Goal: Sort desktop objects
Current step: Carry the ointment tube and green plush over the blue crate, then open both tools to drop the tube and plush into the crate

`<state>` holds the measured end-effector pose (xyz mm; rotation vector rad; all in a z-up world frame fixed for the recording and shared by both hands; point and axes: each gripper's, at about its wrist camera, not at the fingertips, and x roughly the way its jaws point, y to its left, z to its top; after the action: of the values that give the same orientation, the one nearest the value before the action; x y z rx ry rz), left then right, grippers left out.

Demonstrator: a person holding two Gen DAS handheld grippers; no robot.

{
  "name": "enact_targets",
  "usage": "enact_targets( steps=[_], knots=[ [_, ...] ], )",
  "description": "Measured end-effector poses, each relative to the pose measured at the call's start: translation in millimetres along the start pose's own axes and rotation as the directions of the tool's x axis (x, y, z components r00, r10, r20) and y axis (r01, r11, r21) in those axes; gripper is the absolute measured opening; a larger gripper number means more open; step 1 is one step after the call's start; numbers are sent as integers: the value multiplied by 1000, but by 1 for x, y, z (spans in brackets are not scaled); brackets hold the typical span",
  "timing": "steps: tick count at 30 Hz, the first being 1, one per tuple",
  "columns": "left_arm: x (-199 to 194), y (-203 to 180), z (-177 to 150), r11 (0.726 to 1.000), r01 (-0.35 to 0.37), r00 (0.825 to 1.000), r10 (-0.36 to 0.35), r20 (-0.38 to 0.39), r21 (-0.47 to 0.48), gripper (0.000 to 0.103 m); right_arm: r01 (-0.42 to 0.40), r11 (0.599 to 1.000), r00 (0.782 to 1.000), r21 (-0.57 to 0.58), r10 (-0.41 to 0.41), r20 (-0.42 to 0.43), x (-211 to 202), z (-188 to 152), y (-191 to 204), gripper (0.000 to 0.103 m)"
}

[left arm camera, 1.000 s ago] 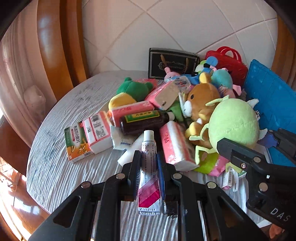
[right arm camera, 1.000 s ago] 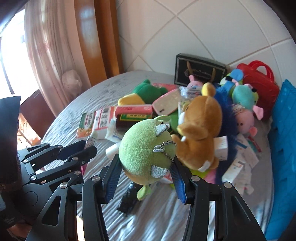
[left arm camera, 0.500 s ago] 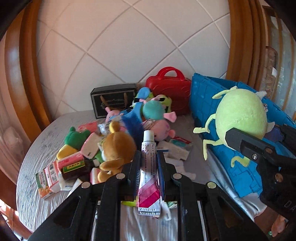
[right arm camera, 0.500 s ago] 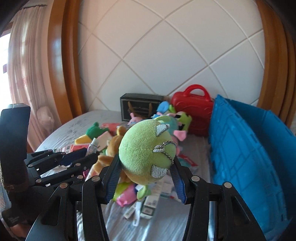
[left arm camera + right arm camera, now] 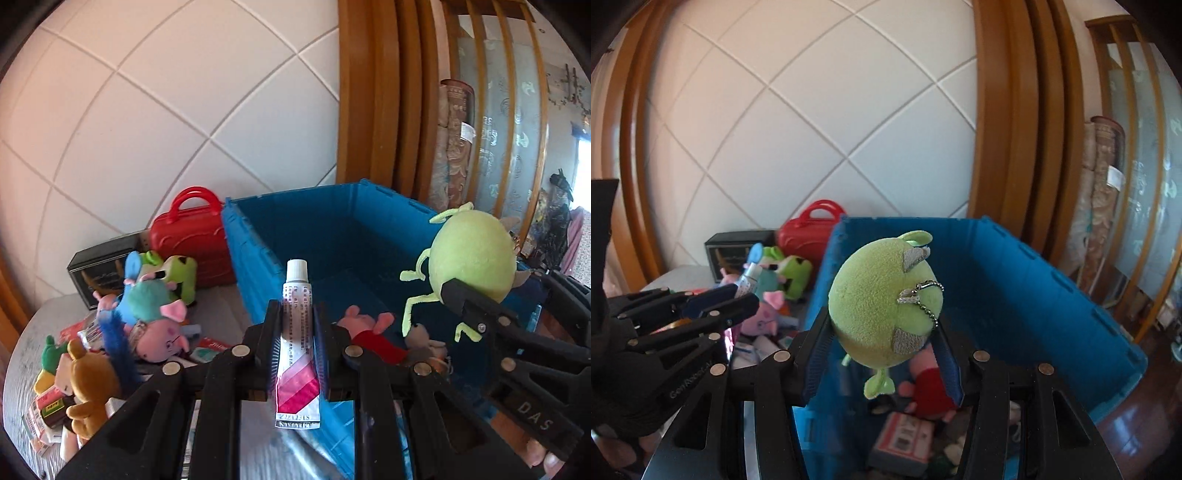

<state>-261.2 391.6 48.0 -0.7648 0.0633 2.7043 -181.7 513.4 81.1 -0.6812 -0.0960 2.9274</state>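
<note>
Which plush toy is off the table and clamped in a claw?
The round light-green plush, shut in the right claw above the blue crate. The brown bear and pink pig lie on the table.

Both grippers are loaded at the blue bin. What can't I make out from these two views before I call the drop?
- Bin floor: right wrist view, mostly hidden by the green plush and right gripper.
- Bin's near wall: left wrist view, behind the left gripper.
- Tube print: too small to read.
- Box in the bin: blurred, label unreadable.
- Table pile: cut off at the left edge, partly behind gripper arms.
</note>
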Motion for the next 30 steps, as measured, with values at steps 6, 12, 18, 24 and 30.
enact_targets(
  steps=[6,12,18,24,30],
  knots=[
    [36,-64,16,998,49,996,-46,-81,36,17,94,995,994,23,-93,-53,19,-10,-72,51],
    [52,-93,17,995,-18,989,32,-141,99,17,143,990,983,14,-141,-121,40,-23,-108,51],
    [61,-99,11,995,5,975,17,-221,99,17,147,989,970,-25,-149,-192,58,-35,-113,52],
    [64,-98,4,995,14,967,11,-255,95,48,174,983,963,-50,-181,-200,61,-42,-113,59],
    [48,-92,1,996,13,979,4,-203,84,76,229,973,960,-42,-233,-158,43,-39,-120,103]
  ],
)
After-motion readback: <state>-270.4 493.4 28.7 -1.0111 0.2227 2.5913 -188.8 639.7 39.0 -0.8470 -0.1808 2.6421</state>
